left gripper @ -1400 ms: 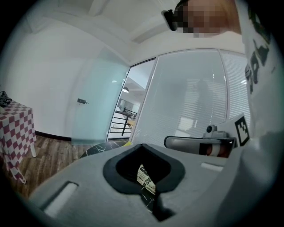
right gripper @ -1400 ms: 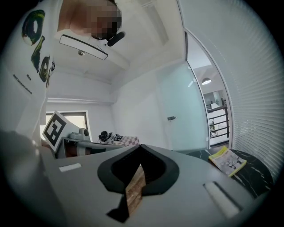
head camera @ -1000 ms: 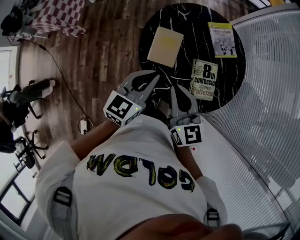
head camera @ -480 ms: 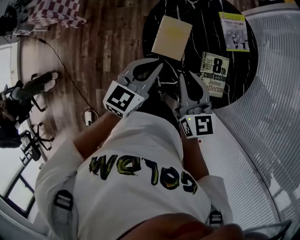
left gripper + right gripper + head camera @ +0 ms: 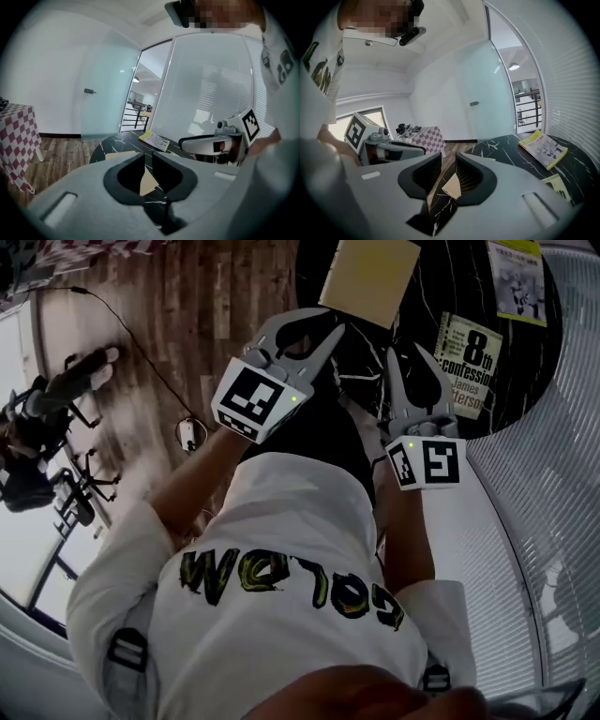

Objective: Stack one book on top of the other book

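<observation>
At the far side of the scene, beyond the person's white shirt (image 5: 281, 587), a round black marble counter (image 5: 441, 277) stands on the wooden floor (image 5: 187, 315), with a ribbed glass wall (image 5: 553, 474) curving round its right. A table under a checked cloth (image 5: 424, 136) stands off to the left.

Three books lie flat and apart on the counter: a plain tan book (image 5: 370, 277) at the left, a paperback titled "8th confession" (image 5: 473, 362) nearer and to the right, and a yellow-edged booklet (image 5: 517, 282) at the far right. None is stacked on another.

Both tools hover at the counter's near edge, above the person's chest. The left gripper (image 5: 314, 334) points toward the tan book, and its fingers (image 5: 136, 164) are parting by a narrow slit. The right gripper (image 5: 410, 362) sits between the tan book and the paperback, its fingers (image 5: 464, 164) opening wider. Neither grasps anything; only the tan book's corner shows through each gap, lying farther off.

A second ago both pairs of fingers were clenched and the grippers were farther from the books; the books have kept their layout.
</observation>
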`<state>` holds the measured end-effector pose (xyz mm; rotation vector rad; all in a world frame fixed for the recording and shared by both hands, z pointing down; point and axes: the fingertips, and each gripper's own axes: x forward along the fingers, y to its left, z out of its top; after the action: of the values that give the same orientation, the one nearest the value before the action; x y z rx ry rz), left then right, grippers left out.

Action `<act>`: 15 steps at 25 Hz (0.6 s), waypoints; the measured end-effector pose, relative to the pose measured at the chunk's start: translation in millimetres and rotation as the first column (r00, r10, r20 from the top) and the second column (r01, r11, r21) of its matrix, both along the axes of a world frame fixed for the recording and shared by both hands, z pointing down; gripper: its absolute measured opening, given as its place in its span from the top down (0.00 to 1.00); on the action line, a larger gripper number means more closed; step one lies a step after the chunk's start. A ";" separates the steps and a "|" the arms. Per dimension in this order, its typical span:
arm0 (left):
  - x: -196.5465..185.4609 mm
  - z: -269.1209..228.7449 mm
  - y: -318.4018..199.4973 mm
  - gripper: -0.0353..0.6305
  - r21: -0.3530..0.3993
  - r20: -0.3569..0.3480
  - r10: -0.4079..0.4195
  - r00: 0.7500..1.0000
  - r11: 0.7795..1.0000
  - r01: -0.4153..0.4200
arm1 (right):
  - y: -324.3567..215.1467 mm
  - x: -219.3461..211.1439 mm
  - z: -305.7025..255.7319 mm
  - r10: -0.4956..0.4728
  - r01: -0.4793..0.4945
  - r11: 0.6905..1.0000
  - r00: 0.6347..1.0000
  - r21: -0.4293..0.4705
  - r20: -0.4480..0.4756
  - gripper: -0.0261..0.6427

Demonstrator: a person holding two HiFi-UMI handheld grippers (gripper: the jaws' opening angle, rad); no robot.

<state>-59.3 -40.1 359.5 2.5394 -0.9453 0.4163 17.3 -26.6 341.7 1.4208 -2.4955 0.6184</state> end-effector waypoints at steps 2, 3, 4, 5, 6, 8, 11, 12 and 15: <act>-1.4 15.1 -3.5 0.88 -0.023 0.003 0.000 1.000 1.000 0.000 | -4.8 0.8 14.1 0.004 -0.004 1.000 1.000 -0.020 -0.007 0.80; -2.2 22.7 -5.7 0.87 -0.033 0.005 0.000 1.000 0.999 0.000 | -7.8 1.4 20.8 0.007 -0.007 1.000 1.000 -0.027 -0.009 0.80; -2.9 30.1 -8.3 0.86 -0.040 0.009 0.000 1.000 0.999 0.000 | -11.1 2.2 27.6 0.011 -0.011 0.999 1.000 -0.034 -0.011 0.79; -3.5 37.7 -10.7 0.86 -0.048 0.013 -0.001 1.000 0.999 0.001 | -14.0 3.3 34.5 0.014 -0.015 0.999 1.000 -0.043 -0.012 0.79; -3.8 45.2 -12.8 0.86 -0.056 0.017 -0.002 1.000 0.998 0.003 | -16.1 4.8 41.7 0.018 -0.019 0.998 1.000 -0.054 -0.014 0.78; -3.5 59.9 -16.8 0.85 -0.074 0.023 -0.005 1.000 0.997 0.007 | -19.5 8.6 56.3 0.026 -0.027 0.997 0.999 -0.076 -0.020 0.77; -4.5 81.5 -25.0 0.83 -0.095 0.038 -0.011 0.999 0.995 0.014 | -25.1 13.6 79.2 0.037 -0.041 0.993 0.999 -0.113 -0.031 0.74; -5.2 89.4 -27.8 0.81 -0.104 0.045 -0.014 0.999 0.994 0.018 | -26.5 14.6 87.6 0.039 -0.043 0.991 0.999 -0.128 -0.033 0.74; -6.0 114.9 -36.5 0.79 -0.136 0.058 -0.022 0.998 0.990 0.030 | -30.3 16.8 114.5 0.041 -0.047 0.984 0.998 -0.169 -0.041 0.71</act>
<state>-65.3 -76.6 474.4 2.4013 -0.9356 0.5284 34.1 -56.9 456.2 1.4141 -2.3259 0.7857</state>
